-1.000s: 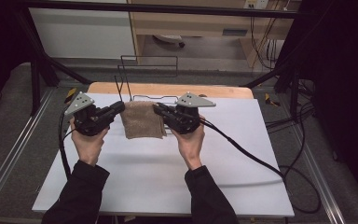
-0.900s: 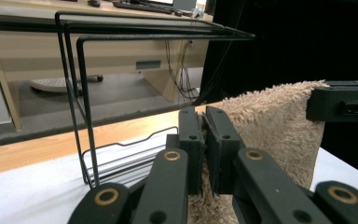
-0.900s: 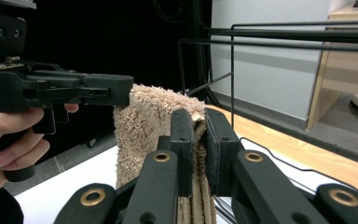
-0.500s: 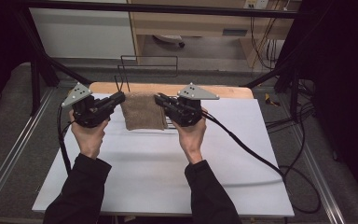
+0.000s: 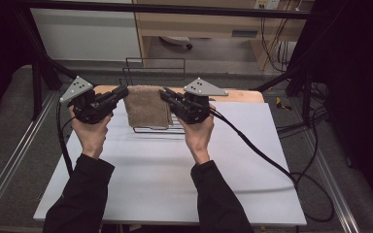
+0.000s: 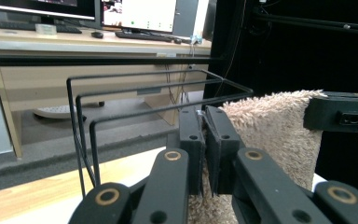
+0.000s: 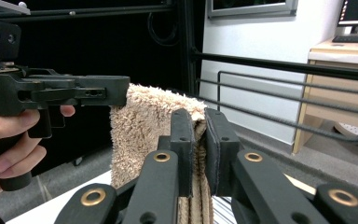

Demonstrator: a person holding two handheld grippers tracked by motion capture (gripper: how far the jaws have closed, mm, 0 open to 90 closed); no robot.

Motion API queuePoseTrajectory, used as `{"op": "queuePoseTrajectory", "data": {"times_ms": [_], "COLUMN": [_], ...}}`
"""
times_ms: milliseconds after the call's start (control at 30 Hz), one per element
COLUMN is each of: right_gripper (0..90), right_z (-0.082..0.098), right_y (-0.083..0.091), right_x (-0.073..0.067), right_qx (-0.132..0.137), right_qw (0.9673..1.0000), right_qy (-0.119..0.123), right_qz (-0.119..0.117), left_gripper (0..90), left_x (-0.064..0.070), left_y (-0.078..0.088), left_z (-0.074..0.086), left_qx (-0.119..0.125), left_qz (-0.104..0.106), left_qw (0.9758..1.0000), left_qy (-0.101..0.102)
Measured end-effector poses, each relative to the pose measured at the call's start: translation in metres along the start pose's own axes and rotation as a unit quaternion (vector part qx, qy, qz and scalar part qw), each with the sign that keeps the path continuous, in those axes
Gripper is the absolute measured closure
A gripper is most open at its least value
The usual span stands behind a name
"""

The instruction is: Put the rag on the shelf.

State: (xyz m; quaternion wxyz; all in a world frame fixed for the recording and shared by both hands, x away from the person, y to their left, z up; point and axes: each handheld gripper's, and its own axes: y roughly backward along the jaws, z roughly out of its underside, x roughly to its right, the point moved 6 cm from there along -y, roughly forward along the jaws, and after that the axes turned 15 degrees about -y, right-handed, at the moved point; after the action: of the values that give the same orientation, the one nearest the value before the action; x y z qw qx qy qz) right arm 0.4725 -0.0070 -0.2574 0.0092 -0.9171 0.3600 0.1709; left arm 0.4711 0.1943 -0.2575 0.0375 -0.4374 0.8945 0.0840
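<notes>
Towel [image 5: 147, 106], gripped at its top corners by the closed jaws of left gripper [image 5: 120, 92] and right gripper [image 5: 166, 93], should be kept level and taut while draped over the wire rack [image 5: 155, 65].

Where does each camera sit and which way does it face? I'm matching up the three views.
High view: above the person's side, looking forward and down on the table; forearms, left gripper, right gripper.
Left gripper view: looks along its jaws, shut on the towel, at the wire rack.
Right gripper view: looks along its jaws on the towel, at the other hand.
All share towel and rack.
</notes>
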Motion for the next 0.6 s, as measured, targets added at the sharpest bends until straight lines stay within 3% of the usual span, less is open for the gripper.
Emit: {"op": "queuePoseTrajectory", "data": {"times_ms": [600], "right_gripper": [83.1], "right_z": [-0.032], "right_y": [-0.003], "right_x": [0.001], "right_qx": [0.027], "right_qw": [0.9995], "right_qy": [0.012], "right_qz": [0.013], "left_gripper": [85.5], "left_x": [-0.010], "left_y": [-0.011], "left_z": [-0.030], "left_qx": [0.022], "left_qz": [-0.006], "left_qw": [0.9997], "left_qy": [-0.009]}}
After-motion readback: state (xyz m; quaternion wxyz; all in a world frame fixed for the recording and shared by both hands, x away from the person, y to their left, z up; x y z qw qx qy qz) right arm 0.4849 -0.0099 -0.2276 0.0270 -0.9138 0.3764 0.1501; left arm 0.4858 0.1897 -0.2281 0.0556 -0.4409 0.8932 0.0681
